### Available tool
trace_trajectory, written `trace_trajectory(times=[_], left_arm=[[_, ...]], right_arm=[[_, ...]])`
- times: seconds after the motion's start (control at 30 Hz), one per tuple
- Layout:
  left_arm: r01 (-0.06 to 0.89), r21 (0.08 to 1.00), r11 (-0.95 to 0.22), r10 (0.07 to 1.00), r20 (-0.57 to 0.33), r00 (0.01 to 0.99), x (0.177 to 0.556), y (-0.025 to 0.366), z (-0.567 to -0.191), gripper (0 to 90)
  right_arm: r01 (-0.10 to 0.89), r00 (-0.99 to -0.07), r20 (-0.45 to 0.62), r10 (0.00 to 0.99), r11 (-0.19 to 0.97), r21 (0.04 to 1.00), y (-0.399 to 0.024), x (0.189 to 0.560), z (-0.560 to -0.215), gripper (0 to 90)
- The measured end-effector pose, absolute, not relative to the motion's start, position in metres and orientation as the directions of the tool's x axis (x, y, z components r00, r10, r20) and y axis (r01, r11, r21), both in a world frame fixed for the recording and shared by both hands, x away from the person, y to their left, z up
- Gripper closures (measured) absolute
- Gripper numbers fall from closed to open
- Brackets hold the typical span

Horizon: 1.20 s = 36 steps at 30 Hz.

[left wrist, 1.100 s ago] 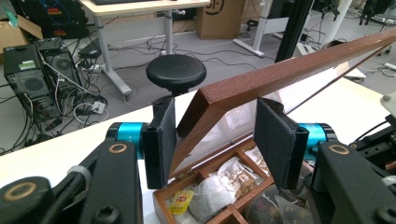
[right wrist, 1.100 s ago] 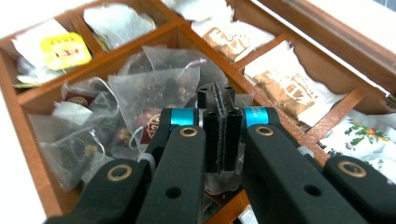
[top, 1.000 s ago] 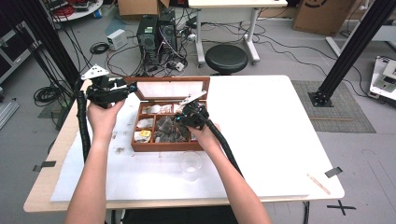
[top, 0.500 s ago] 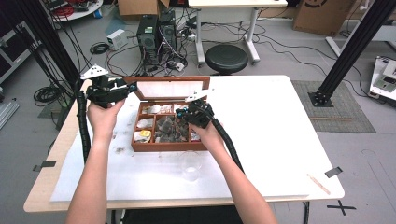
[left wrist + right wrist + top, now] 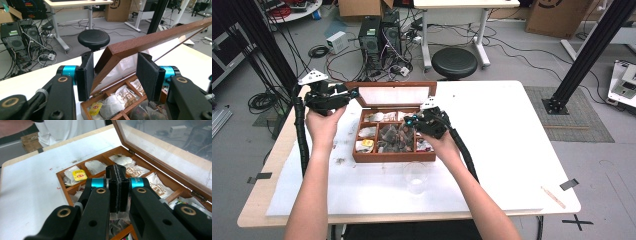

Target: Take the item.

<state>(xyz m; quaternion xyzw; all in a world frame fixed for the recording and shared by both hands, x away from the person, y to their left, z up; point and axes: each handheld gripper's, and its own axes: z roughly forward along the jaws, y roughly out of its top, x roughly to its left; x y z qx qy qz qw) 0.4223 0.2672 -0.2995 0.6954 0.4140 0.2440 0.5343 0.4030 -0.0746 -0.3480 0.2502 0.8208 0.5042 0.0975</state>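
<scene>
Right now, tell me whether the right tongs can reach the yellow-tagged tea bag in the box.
Probably yes. The left tongs hold the lid up, so the yellow-tagged tea bag lies uncovered, nothing between it and the right tongs. They are shut, though, and would need opening first.

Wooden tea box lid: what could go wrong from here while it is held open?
1. The left hand-held gripper grips only a corner of the lid; if it slips, the lid may drop onto the shut right hand-held gripper above the tea bags.
2. The glass cup stands close beside the right forearm, which might knock it.
</scene>
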Motion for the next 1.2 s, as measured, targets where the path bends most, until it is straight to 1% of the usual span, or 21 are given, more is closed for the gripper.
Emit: trace_trajectory(times=[0.37,0.8,1.2], left_arm=[[0.318,0.944,-0.087,0.838,-0.103,0.535,0.422,0.267,-0.299,48.8],[0.318,0.944,-0.086,0.84,-0.103,0.533,0.422,0.266,-0.299,48.8],[0.321,0.943,-0.087,0.838,-0.105,0.535,0.422,0.267,-0.299,48.8]], right_arm=[[0.296,-0.871,0.108,0.479,0.337,0.894,-0.089,0.389,-0.339,90.0],[0.286,-0.898,0.151,0.414,0.286,0.915,-0.105,0.368,-0.331,90.0],[0.281,-0.929,0.203,0.309,0.233,0.931,-0.119,0.341,-0.332,90.0]])
